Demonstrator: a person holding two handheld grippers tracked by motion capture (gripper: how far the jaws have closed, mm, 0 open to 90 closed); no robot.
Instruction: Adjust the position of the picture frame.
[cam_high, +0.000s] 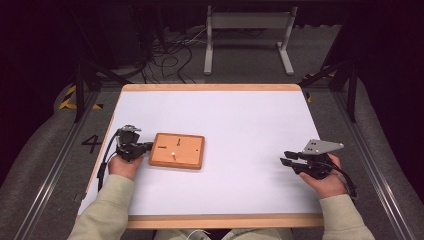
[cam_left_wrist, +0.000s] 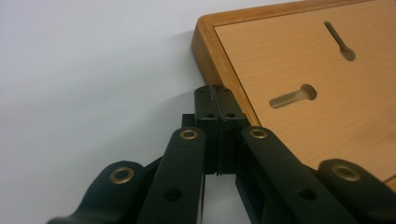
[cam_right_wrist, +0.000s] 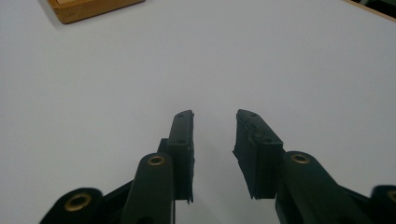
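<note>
A wooden board with keyhole slots and a small pale peg lies on the white table, left of centre. My left gripper is shut, its tips right at the board's left edge. In the left gripper view the two pads meet at the gripper tip beside the wooden board's rim, with two slots cut in its face. My right gripper rests low at the table's right, jaws apart with nothing between them. The right gripper points across bare white table toward the board's corner.
The white table top has a wooden border. Beyond its far edge a metal stand and loose cables lie on the grey floor. Dark frame legs stand at both far corners.
</note>
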